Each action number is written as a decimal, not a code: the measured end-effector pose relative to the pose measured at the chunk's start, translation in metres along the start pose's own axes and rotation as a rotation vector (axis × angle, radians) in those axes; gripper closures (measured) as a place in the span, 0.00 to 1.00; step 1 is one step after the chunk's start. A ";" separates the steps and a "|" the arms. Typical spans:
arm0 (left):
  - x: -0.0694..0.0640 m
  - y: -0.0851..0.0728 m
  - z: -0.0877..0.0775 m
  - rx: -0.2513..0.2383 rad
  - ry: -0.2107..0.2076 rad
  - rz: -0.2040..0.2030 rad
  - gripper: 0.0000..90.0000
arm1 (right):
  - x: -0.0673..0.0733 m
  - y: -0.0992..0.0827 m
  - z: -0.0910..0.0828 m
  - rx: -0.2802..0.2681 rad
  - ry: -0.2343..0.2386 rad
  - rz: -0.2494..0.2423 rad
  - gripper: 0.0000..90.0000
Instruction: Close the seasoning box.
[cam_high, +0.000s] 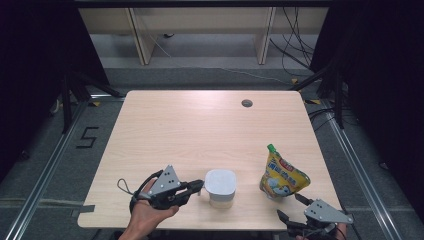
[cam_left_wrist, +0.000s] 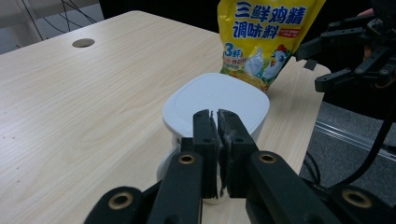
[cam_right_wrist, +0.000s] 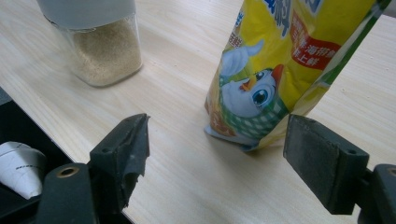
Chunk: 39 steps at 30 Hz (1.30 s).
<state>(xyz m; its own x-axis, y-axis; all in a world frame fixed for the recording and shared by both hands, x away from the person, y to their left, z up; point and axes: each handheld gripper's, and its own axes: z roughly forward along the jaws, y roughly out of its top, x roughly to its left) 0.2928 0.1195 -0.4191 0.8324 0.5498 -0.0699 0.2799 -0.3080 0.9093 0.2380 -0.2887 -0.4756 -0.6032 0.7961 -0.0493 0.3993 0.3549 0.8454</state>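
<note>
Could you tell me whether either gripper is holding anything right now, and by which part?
Nothing is held. The left gripper is shut beside the white-lidded jar; the right gripper stands open before the yellow pouch.

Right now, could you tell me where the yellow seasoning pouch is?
In the high view, the yellow seasoning pouch stands near the table's front right, right of the white-lidded jar and just beyond the open right gripper.
</note>
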 end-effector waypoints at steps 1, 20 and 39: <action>0.002 -0.001 -0.002 0.006 -0.006 0.006 0.93 | 0.000 0.000 0.000 0.000 -0.001 -0.001 0.26; 0.015 -0.037 -0.026 0.026 0.005 -0.062 0.47 | -0.002 0.000 0.000 -0.021 -0.013 -0.026 0.26; 0.012 -0.059 -0.030 0.069 0.002 -0.096 0.30 | 0.000 0.001 -0.001 -0.010 -0.031 -0.041 0.25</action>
<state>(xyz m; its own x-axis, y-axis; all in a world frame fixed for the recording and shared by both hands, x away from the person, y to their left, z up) 0.2713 0.1677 -0.4615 0.7989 0.5813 -0.1546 0.3911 -0.3067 0.8677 0.2379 -0.2887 -0.4741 -0.5973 0.7957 -0.1004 0.3678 0.3831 0.8474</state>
